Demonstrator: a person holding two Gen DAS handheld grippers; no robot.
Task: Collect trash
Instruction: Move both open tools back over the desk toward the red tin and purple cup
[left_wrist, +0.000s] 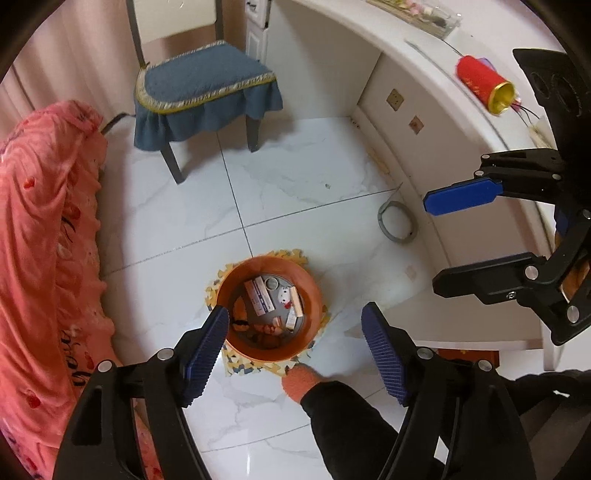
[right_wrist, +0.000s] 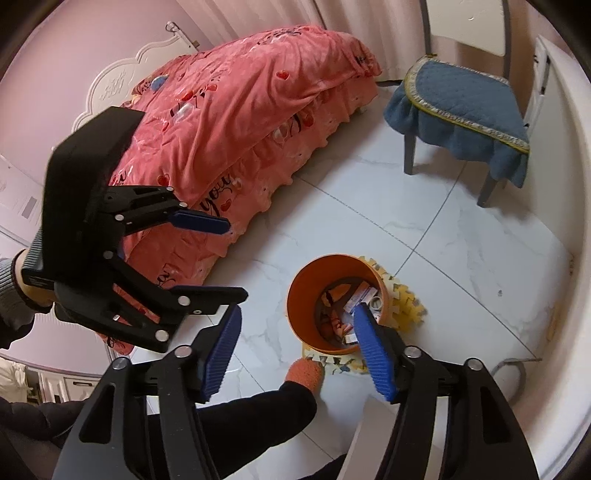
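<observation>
The orange bin (left_wrist: 271, 308) stands upright on the white tiled floor (left_wrist: 295, 177) and serves as the reference point. It rests on a yellow patterned foam mat (left_wrist: 255, 363) whose toothed edges show around its base. Inside the bin lie small boxes and wrappers (left_wrist: 258, 295), a round item with a cartoon face and some orange scraps; individual labels are too small to read.

The left gripper (left_wrist: 295, 332) hangs above the near side of the bin, jaws spread wide with nothing between the blue ribbed pads (left_wrist: 207, 350). Its left pad overlaps the bin's near-left rim in the view; contact cannot be confirmed.

The right gripper (right_wrist: 299, 350) is likewise above the bin, jaws wide apart and empty. Its right pad (right_wrist: 373, 350) overlaps the bin's opening in its own camera. In the left wrist view the same tool appears to the right of the bin, in front of the white desk (left_wrist: 417, 92).

A foot in an orange sock (right_wrist: 306, 373) touches the mat at the near edge of the bin.

Beyond the bin stands a chair with a blue cushion cover (left_wrist: 203, 88). Left of the bin is a bed with a pink cover (left_wrist: 44, 229). On the desk, to the right of and beyond the bin, lies a red cylinder with a gold end (left_wrist: 484, 85). A grey ring (left_wrist: 397, 225) lies on the floor between bin and desk.
</observation>
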